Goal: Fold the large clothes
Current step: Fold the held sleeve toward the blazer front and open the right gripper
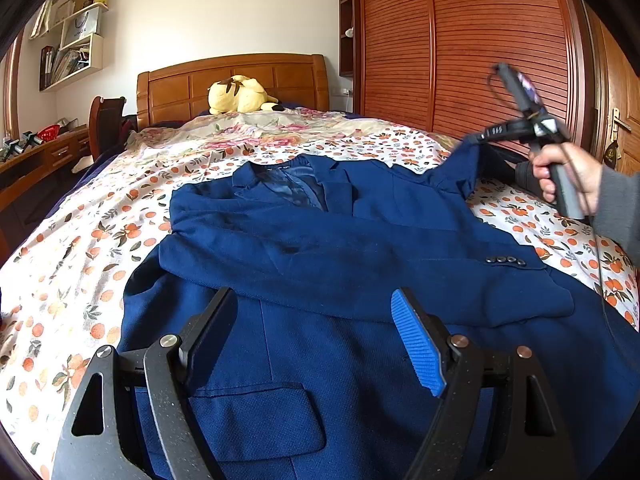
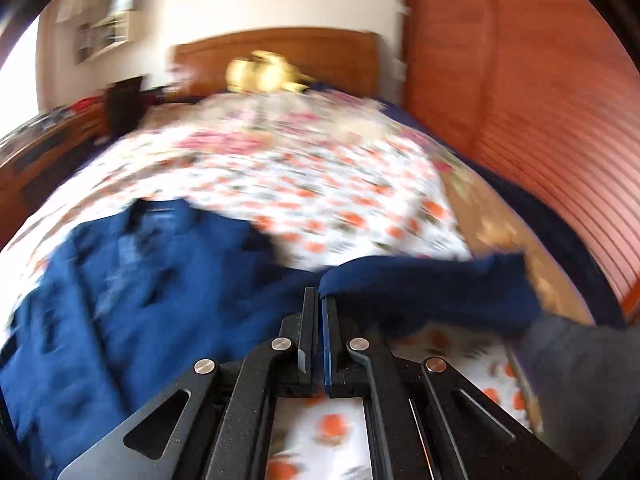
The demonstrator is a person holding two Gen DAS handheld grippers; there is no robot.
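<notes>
The blue jacket is lying face up across the bed, collar toward the headboard, spread over the orange-print sheet. One sleeve is lying folded across the chest, its cuff with four dark buttons pointing toward my right side. A flap pocket is showing on the lower front panel nearest me.

The other sleeve is being held off the sheet at the jacket's right edge. My right tool is gripping it: the two fingers are pressed together with the dark blue cloth pinched between their tips. From the left wrist view the same right tool is sitting raised above the mattress, with my right hand wrapped around its handle. The right wrist view is heavily blurred, so fine detail there cannot be confirmed.

My left tool is hovering over the lower body of the jacket, fingers standing wide apart and holding nothing; one blue ribbed pad is facing inward.

A yellow plush toy is resting against the headboard. A louvred wooden wardrobe is standing along the right of the bed, and wall shelves are hanging on the left.
</notes>
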